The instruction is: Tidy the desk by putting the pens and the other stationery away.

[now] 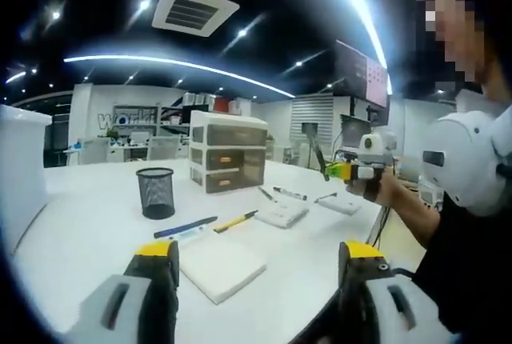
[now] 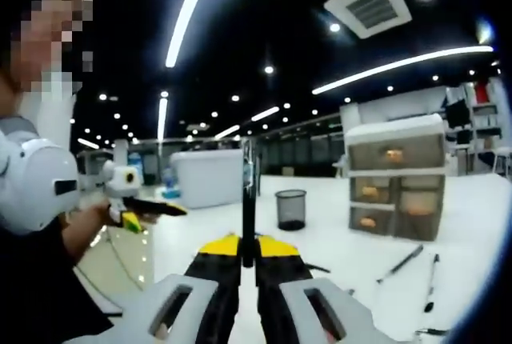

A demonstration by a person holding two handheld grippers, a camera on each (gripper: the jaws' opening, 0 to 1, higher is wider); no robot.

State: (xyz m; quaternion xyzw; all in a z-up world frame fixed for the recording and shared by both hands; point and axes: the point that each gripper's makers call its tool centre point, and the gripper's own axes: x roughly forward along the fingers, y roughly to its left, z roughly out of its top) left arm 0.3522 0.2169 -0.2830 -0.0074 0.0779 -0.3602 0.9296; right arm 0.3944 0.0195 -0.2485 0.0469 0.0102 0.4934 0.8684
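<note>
While the white bench lies open around the black mesh pen cup, the right gripper is raised off its far edge, jaws clenched on a slim dark pen standing upright. Left gripper hovers low, jaws spread apart, above a white notepad.

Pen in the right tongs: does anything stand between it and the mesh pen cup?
Nothing visible does. The right tongs hold the pen upright above the table, and the mesh pen cup stands beyond it across bare tabletop.
</note>
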